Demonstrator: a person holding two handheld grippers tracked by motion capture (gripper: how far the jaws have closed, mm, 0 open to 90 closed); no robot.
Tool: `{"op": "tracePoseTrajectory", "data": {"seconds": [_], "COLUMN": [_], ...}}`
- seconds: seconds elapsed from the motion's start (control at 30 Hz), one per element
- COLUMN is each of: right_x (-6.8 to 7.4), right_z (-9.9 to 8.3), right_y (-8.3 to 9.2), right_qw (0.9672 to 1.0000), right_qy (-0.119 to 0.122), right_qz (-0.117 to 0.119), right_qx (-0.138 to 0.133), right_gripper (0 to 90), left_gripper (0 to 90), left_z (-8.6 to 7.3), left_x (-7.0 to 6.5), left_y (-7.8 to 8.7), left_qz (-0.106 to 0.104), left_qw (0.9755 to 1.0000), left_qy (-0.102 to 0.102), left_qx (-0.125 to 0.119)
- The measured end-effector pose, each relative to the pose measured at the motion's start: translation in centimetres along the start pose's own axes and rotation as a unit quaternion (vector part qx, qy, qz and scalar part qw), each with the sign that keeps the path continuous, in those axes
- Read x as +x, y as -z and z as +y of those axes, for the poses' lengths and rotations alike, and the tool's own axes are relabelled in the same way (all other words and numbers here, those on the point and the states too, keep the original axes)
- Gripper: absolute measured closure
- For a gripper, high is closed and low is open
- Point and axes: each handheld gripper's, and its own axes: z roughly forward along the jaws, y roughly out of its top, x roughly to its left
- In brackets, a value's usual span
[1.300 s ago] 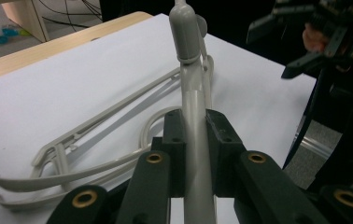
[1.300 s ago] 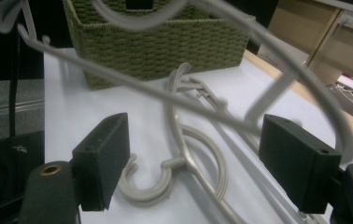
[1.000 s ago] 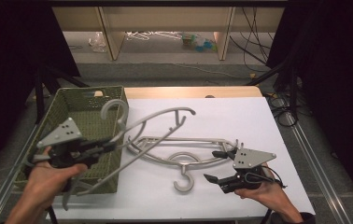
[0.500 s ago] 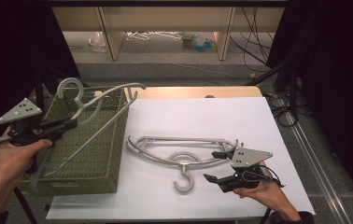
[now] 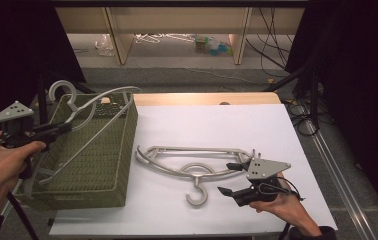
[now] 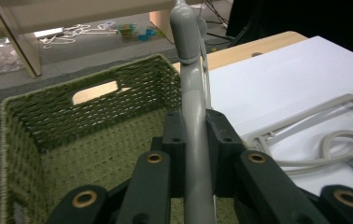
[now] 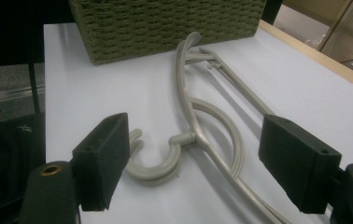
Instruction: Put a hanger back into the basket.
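Left gripper (image 5: 57, 131), clamped on grey plastic hanger (image 5: 84, 112), now at frame left over green woven basket (image 5: 102, 172); hook could snag rim. Right gripper (image 5: 228, 178) wide, idle.

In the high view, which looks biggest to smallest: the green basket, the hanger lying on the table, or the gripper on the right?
1. Green basket, clearly largest.
2. Hanger lying on the table, long but thin.
3. Right gripper, smallest, though it sits nearest the camera.
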Motion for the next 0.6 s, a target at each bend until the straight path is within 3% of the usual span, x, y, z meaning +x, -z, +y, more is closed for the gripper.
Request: {"op": "tracePoseTrajectory", "data": {"seconds": [0.2, 0.6], "right_x": [0.0, -0.1], "right_z": [-0.1, -0.1], "right_y": [-0.1, -0.2], "right_qw": [1.0000, 1.0000], "right_qy": [-0.002, -0.002], "right_qz": [-0.003, 0.001], "right_qx": [0.000, 0.006], "right_gripper": [25.9, 25.9], "left_gripper": [78.9, 78.9], "left_z": [-0.3, -0.9], "left_x": [1.9, 4.0], "left_y": [-0.1, -1.8], "left_qz": [0.018, 0.020], "left_qw": [0.9998, 0.9986], "left_qy": [0.004, 0.003], "left_qx": [0.010, 0.049]}}
